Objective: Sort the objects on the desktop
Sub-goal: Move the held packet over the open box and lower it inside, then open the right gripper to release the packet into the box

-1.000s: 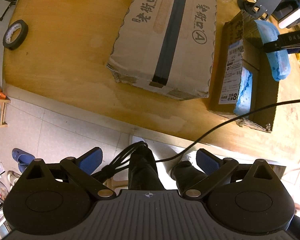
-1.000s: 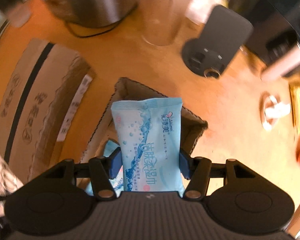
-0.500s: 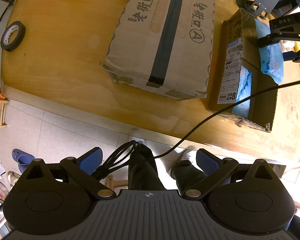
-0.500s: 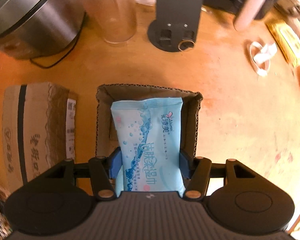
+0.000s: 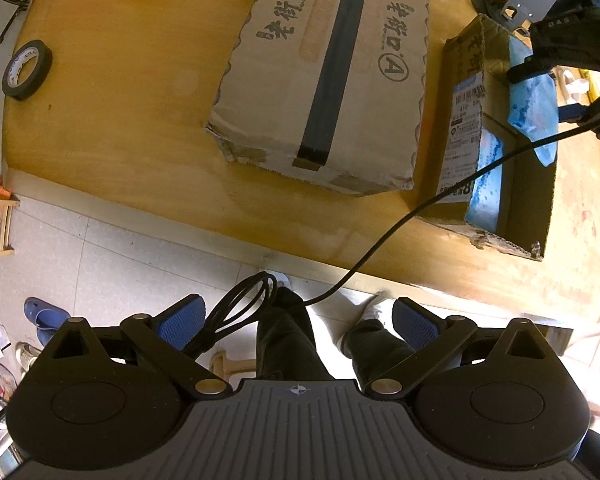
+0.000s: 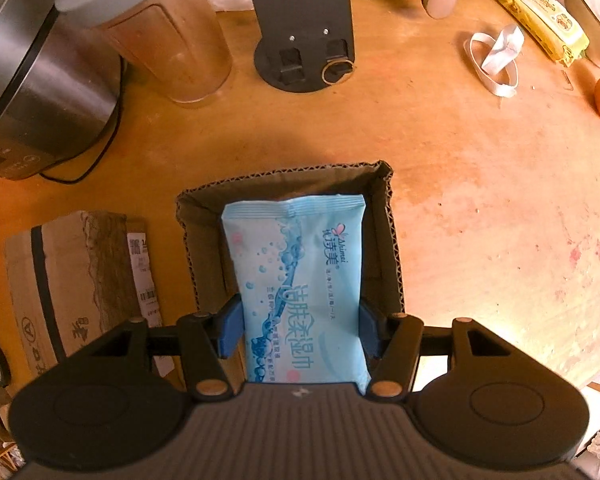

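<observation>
Open left claw [image 5: 296, 322] above floor [image 5: 100, 256]

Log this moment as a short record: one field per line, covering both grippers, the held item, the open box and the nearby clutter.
right gripper: shut on the blue wipes pack, held above the open cardboard box
left gripper: open, empty, over the table edge and floor
open cardboard box contents: another blue pack against its left wall
sealed carton: left of the open box, taped shut
table: wooden, round edge
black tape roll: far left on the table
</observation>
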Demonstrator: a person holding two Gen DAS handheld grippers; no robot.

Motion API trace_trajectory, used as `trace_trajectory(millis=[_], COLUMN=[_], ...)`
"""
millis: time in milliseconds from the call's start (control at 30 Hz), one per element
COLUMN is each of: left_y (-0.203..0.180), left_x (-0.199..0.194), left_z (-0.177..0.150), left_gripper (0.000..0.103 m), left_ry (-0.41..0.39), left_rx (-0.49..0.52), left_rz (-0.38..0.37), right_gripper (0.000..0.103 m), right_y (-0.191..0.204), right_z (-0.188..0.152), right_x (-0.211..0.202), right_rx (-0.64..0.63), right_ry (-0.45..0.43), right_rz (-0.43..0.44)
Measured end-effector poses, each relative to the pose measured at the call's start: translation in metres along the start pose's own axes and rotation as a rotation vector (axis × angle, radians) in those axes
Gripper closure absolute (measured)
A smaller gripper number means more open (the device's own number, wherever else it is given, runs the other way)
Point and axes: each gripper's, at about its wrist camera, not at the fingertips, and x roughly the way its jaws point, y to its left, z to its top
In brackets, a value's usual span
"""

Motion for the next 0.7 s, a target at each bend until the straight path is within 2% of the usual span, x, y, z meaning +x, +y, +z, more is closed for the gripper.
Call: trace_trajectory(millis=[700], left_y=[0.001], left_x=[0.005], left_z=[-0.005], left_gripper=[0.0], left_ry=[0.006], left_rx=[-0.008], left_rz=[0.009], right_gripper=[0.042], right_y=[0.005], right_z=[0.001], right_x=[0.019], right_rx=[-0.036], right_ry=[0.01], right_rz=[0.006])
